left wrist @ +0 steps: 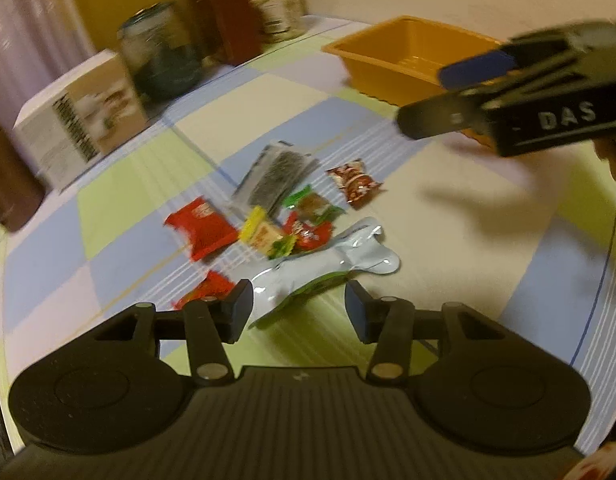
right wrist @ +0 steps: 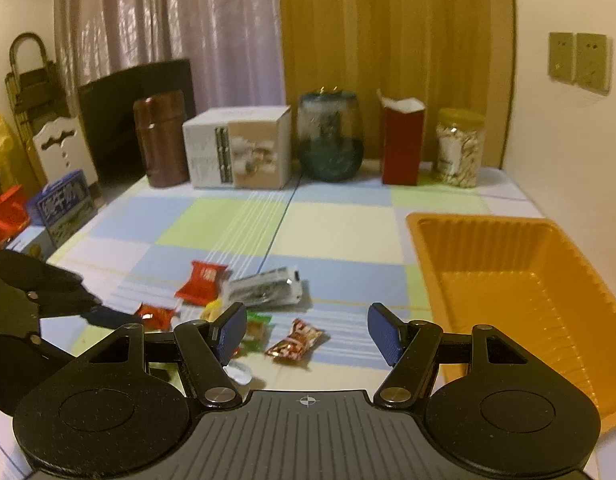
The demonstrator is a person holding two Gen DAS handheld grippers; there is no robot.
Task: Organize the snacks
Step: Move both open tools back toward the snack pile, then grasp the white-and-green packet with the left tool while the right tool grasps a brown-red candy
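Several small snack packets lie in a loose pile on the checked tablecloth: a red packet (left wrist: 200,228), a grey seaweed pack (left wrist: 274,178), a red-brown candy (left wrist: 356,182) and a pale blue pouch (left wrist: 328,264). My left gripper (left wrist: 298,310) is open, low over the pouch's near end. My right gripper (right wrist: 308,334) is open and empty, above the red-brown candy (right wrist: 296,342), with the seaweed pack (right wrist: 264,288) and red packet (right wrist: 202,282) beyond. The empty orange tray (right wrist: 508,280) sits at right; it also shows in the left wrist view (left wrist: 404,60).
Along the table's back edge stand a brown canister (right wrist: 162,140), a white box (right wrist: 238,148), a dark glass jar (right wrist: 330,136), a red carton (right wrist: 402,144) and a jar of nuts (right wrist: 460,148). The right gripper's body (left wrist: 528,92) hangs over the tray.
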